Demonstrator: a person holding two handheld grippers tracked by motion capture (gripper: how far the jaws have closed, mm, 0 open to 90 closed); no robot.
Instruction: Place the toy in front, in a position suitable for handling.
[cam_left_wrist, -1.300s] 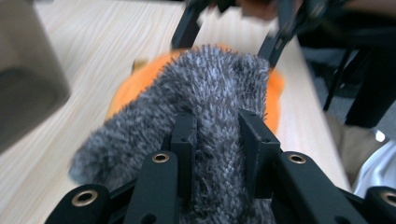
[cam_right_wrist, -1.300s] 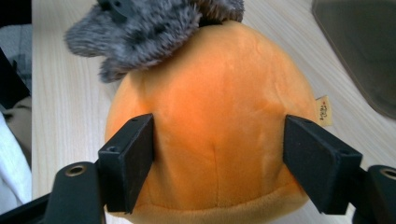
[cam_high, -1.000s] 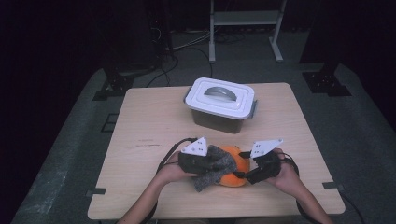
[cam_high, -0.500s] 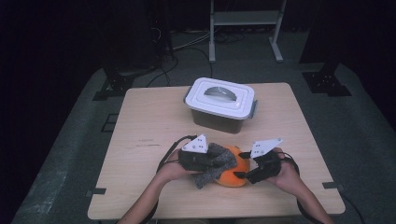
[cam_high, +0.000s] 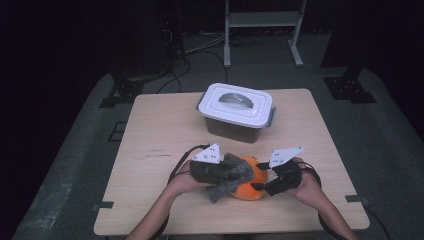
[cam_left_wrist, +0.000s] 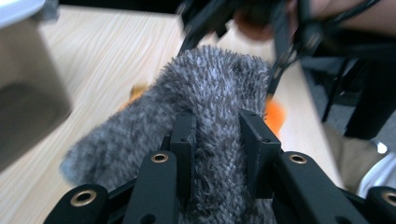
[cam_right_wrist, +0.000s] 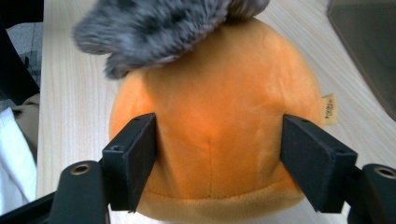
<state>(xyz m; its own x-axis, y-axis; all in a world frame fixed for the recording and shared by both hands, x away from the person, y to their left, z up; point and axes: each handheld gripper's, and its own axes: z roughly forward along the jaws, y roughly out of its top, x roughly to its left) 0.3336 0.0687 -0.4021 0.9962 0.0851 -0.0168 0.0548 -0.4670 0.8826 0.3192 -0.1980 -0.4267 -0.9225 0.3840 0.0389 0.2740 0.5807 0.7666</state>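
the left gripper (cam_left_wrist: 215, 140) has its jaws pinched tight on the grey fuzzy sock (cam_left_wrist: 205, 88), draped over the orange plush ball (cam_right_wrist: 215, 126) at the table's (cam_high: 160, 130) near edge; the right gripper (cam_right_wrist: 219, 163) clamps the ball's sides, jaws wide. sock looks partly on the ball; the lidded box (cam_high: 236, 111) sits shut behind
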